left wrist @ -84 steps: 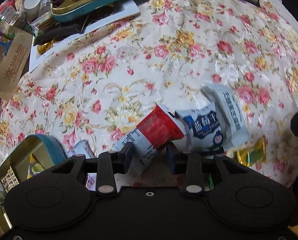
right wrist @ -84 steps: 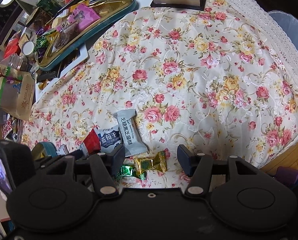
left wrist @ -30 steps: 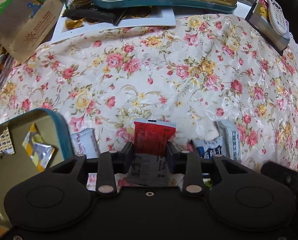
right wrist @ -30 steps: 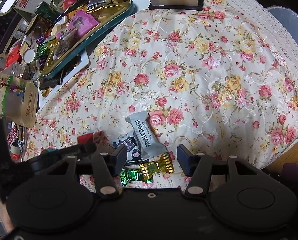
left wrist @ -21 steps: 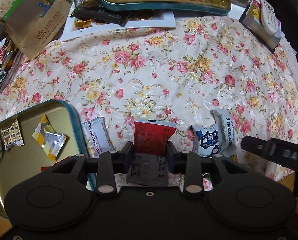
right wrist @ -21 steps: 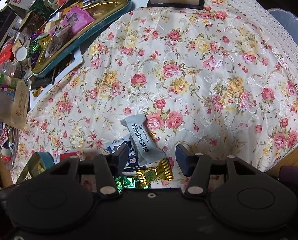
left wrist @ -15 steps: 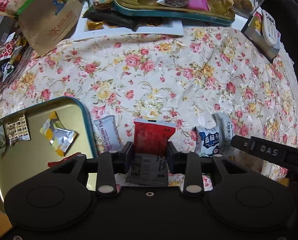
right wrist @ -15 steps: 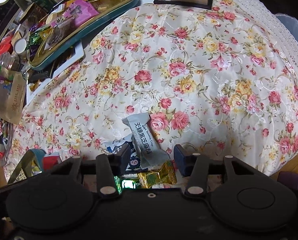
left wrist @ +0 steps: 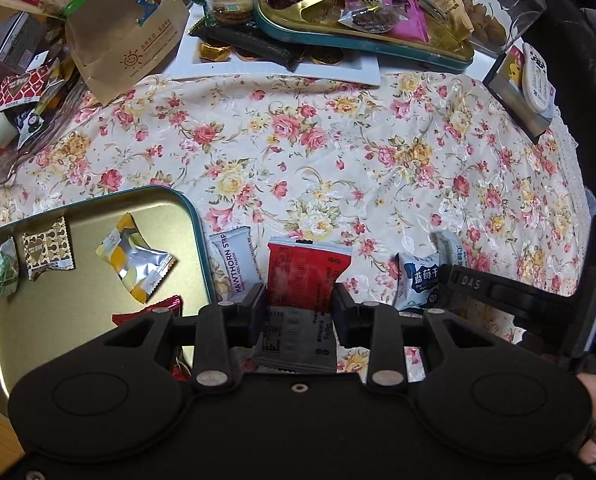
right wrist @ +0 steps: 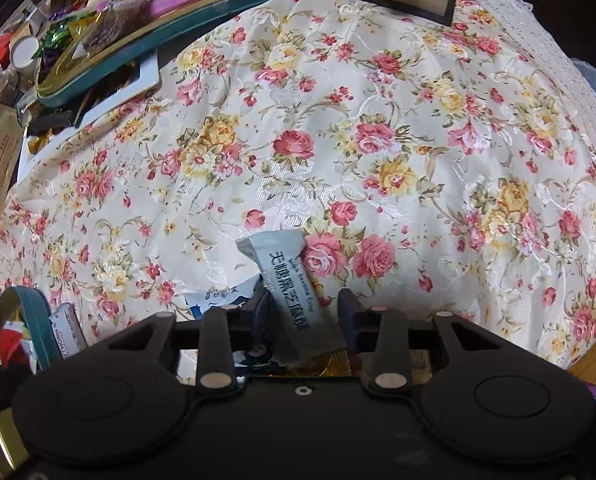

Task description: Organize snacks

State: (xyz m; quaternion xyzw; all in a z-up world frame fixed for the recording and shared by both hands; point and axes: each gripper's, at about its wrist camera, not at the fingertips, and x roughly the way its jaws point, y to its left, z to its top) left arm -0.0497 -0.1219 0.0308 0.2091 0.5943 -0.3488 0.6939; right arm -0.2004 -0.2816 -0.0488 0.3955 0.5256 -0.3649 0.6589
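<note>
One red snack packet (left wrist: 307,270) stands pinched between the closed fingers of the left gripper (left wrist: 300,300), lifted above the near edge of the floral tablecloth (left wrist: 338,152), its grey lower half hanging down behind the fingers; the small print on it is too fine to read. Just left of it a white bar (left wrist: 238,264) printed "HAWTHORN STRIP" lies on the cloth against the rim of a teal tin with a gold inside (left wrist: 194,224). Four sweets show in that tin: a green one (left wrist: 4,274) at its left edge, a gold-patterned square (left wrist: 48,254), a silver-and-yellow one (left wrist: 136,268), and a red wrapper (left wrist: 154,312) at the near side, partly hidden by the gripper body.

To the right, near the same edge of the cloth, a blue-and-white pouch (left wrist: 418,280) with Chinese characters lies beside a grey packet (right wrist: 288,276) marked with Chinese characters and "Black Sesame Crisp". The right gripper (right wrist: 304,312) sits low over the grey packet with its fingers parted on either side, not pressing it; a gold wrapper (right wrist: 334,360) peeks out underneath. "DAS" is readable on that gripper's side in the left view.

Along the far edge of the cloth sit a larger teal tray (left wrist: 362,46) heaped with sweets, a white tray (left wrist: 282,68), a brown paper bag (left wrist: 126,40), a glass jar (left wrist: 502,4) and a white remote (left wrist: 538,80) on a book
</note>
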